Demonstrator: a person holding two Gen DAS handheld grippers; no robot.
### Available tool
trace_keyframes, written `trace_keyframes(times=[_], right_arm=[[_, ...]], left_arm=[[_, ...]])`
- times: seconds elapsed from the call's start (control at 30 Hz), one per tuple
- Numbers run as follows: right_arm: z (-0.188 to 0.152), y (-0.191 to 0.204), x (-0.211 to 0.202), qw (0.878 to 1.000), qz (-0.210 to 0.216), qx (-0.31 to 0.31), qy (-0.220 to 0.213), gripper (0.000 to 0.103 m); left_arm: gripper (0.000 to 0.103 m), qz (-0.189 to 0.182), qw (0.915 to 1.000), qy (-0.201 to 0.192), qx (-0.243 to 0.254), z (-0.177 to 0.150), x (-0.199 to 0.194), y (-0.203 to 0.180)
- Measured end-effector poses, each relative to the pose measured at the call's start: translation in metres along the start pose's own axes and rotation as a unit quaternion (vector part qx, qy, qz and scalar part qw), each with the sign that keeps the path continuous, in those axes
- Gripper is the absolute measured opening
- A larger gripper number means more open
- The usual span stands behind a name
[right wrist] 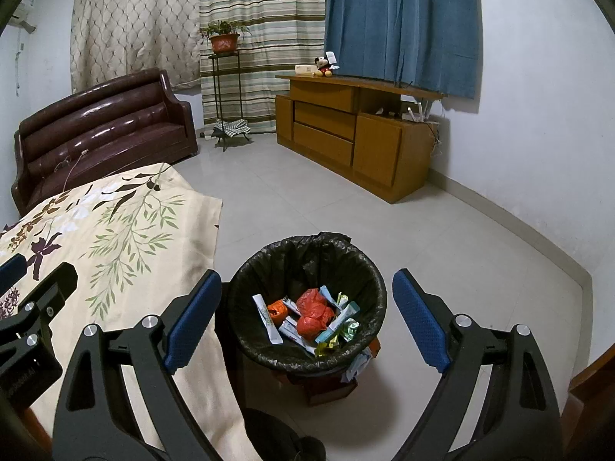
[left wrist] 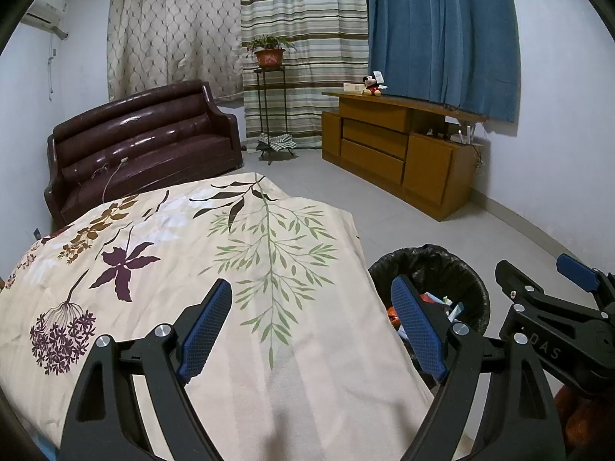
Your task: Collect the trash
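Observation:
A trash bin (right wrist: 369,269) lined with a black bag stands on the floor beside the bed. It holds trash: a crumpled red plastic bag (right wrist: 313,311), an orange wad (right wrist: 277,309) and several white and green wrappers (right wrist: 269,319). My right gripper (right wrist: 307,315) is open and empty, hovering above the bin. My left gripper (left wrist: 311,326) is open and empty over the floral bedsheet (left wrist: 192,253). The bin also shows in the left wrist view (left wrist: 461,265), partly hidden by the gripper's right finger. The right gripper's body shows at the left view's right edge (left wrist: 557,307).
A dark brown leather sofa (left wrist: 142,142) with a cable on it stands behind the bed. A plant stand (left wrist: 271,107) stands by striped curtains. A wooden cabinet (left wrist: 399,150) with a Mickey toy lines the right wall. Tiled floor (right wrist: 307,192) lies between the bin and the cabinet.

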State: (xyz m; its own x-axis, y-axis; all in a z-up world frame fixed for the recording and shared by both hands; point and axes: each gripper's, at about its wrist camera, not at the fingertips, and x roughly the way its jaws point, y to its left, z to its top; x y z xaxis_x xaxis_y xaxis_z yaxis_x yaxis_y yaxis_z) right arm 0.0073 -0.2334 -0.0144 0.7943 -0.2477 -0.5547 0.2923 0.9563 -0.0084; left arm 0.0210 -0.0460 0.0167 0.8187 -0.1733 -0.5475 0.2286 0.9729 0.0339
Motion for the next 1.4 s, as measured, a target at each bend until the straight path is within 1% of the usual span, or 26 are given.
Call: trace_keyframes(times=[0.4, 0.77, 1.13, 1.3, 1.4], right_arm=[[0.0, 0.0, 0.0, 1.0, -0.001, 0.0, -0.001, 0.088], [0.0, -0.001, 0.0, 1.0, 0.0, 0.0, -0.001, 0.088], [0.0, 0.0, 0.0, 1.0, -0.001, 0.0, 0.0, 0.088], [0.0, 0.0, 0.0, 1.0, 0.0, -0.001, -0.001, 0.088], [0.0, 0.0, 0.0, 1.0, -0.001, 0.0, -0.001, 0.088]], left_arm=[[0.082, -0.001, 1.0, -0.001, -0.001, 0.0, 0.0, 0.0], [0.082, -0.007, 0.9999, -0.008, 0.002, -0.005, -0.002, -0.015], [0.082, -0.019, 0.9997, -0.016, 0.002, -0.004, -0.005, -0.012], [0.084, -0.031, 0.9994, -0.011, -0.005, -0.003, -0.003, -0.008], [0.084, -0.028, 0.9995, -0.013, -0.003, -0.003, -0.003, -0.008]])
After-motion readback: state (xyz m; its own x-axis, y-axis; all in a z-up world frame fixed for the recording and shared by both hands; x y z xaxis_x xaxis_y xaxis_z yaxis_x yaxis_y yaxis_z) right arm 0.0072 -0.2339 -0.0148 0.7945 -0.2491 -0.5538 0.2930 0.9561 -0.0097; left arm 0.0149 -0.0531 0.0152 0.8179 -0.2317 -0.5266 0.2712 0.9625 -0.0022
